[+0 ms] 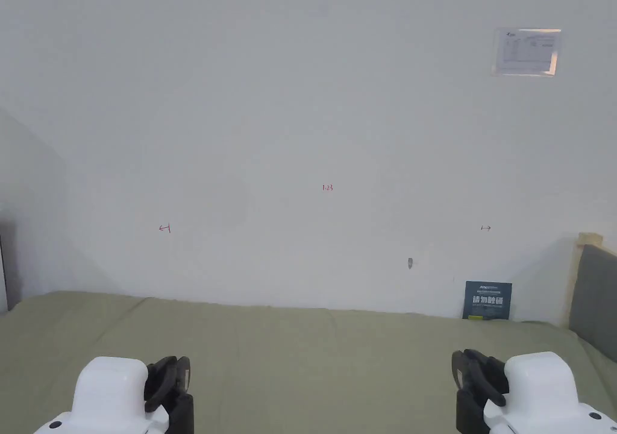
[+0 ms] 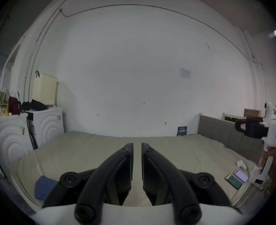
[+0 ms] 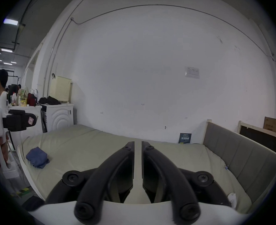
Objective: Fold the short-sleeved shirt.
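Head view: left gripper (image 1: 175, 378) and right gripper (image 1: 476, 375) clenched, empty, above bed (image 1: 313, 345). Blue shirt (image 3: 37, 157) crumpled; should release jaws, spread flat first.

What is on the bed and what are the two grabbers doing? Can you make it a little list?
bed: green sheet, grey headboard on its right side
shirt: blue, bunched up near the bed's left edge, not folded
phones: two, lying on the bed's right edge
left gripper: held above the bed, jaws nearly together, holding nothing
right gripper: held above the bed, jaws nearly together, holding nothing
wall: white, with a paper sheet high up
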`<action>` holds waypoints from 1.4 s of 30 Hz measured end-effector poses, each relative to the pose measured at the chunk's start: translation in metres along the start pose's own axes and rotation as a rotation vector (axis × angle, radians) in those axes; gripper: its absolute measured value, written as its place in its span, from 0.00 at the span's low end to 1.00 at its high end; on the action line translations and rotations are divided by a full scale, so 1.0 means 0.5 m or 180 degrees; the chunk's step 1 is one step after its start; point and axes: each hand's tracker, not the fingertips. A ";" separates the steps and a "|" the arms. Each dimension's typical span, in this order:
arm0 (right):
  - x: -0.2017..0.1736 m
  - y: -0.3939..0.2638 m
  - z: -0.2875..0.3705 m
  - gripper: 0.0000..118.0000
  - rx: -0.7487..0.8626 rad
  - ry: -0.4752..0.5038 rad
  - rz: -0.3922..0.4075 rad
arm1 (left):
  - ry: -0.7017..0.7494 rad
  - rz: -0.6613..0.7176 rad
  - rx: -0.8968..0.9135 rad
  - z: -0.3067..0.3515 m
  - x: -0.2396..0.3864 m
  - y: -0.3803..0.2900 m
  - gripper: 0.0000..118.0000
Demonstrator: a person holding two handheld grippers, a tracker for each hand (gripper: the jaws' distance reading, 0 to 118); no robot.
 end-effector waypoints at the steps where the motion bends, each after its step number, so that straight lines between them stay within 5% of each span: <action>1: -0.004 0.001 0.002 0.10 0.0007 -0.0070 0.0027 | 0.0104 -0.0129 0.0010 0.000 0.009 -0.001 0.10; 10: 0.009 -0.001 0.013 0.17 -0.0056 -0.0037 -0.0116 | -0.0150 -0.0018 0.0008 -0.002 0.035 -0.007 0.16; 11: 0.010 -0.003 0.014 0.18 -0.0051 -0.0038 -0.0118 | -0.0157 -0.0029 0.0011 -0.002 0.036 -0.007 0.22; 14: 0.009 -0.006 0.016 0.35 -0.0058 -0.0039 -0.0121 | -0.0168 -0.0022 0.0042 -0.001 0.039 -0.005 0.60; 19: -0.003 -0.006 0.015 0.90 -0.0100 0.0008 -0.0107 | -0.0223 -0.0013 0.0037 0.000 0.047 -0.004 1.00; 21: -0.010 -0.004 0.015 1.00 -0.0087 -0.0054 -0.0047 | -0.0186 -0.0073 0.0033 0.005 0.051 -0.007 1.00; 31: -0.011 0.016 0.023 1.00 -0.0130 0.0233 -0.0440 | -0.0224 -0.0079 0.0013 0.009 0.064 -0.006 1.00; 35: -0.031 0.024 0.015 1.00 -0.0417 -0.0363 -0.0358 | -0.0168 -0.0028 0.0060 0.011 0.058 -0.006 1.00; 42: -0.006 0.025 0.009 1.00 -0.0475 -0.0236 -0.0802 | -0.0135 0.0074 0.0086 0.016 0.044 -0.002 1.00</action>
